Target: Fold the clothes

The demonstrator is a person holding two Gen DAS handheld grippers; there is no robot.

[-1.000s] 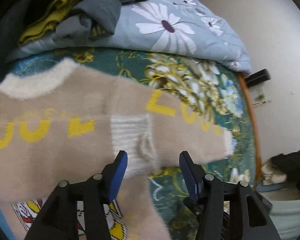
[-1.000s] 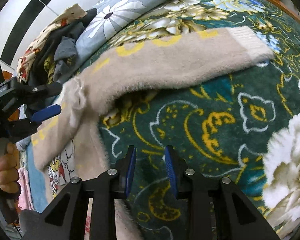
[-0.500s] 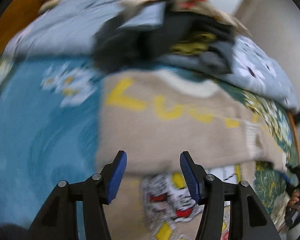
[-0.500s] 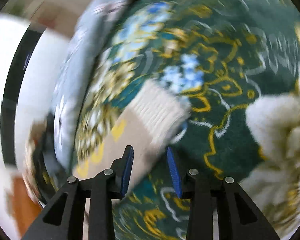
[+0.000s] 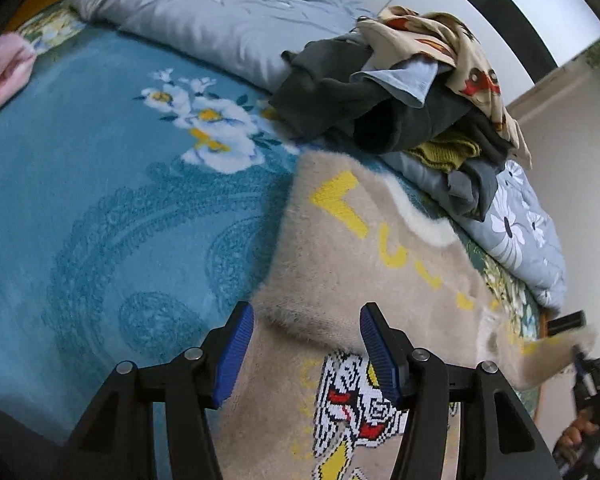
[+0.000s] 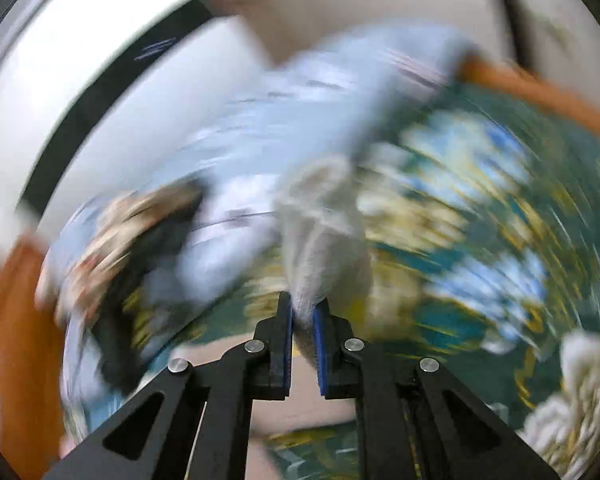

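A fuzzy beige sweater [image 5: 340, 264] with yellow letters and a cartoon print lies on the bed, its left sleeve folded across the chest. My left gripper [image 5: 306, 344] is open and empty, hovering over the sweater's left edge. My right gripper [image 6: 302, 320] is shut on the sweater's white sleeve cuff [image 6: 324, 240] and holds it lifted; this view is blurred by motion. It also shows at the far right of the left wrist view [image 5: 580, 360], holding the sleeve end off the bed.
A pile of unfolded clothes [image 5: 412, 100] sits on a grey-blue floral quilt [image 5: 228, 12] at the back of the bed. A teal floral blanket [image 5: 100, 184] covers the bed. A pink item [image 5: 0, 72] lies far left.
My right gripper has closed on the right sleeve cuff and lifted it, still swinging fast. My left gripper has swung left from the folded sleeve to the sweater's left edge, staying open.
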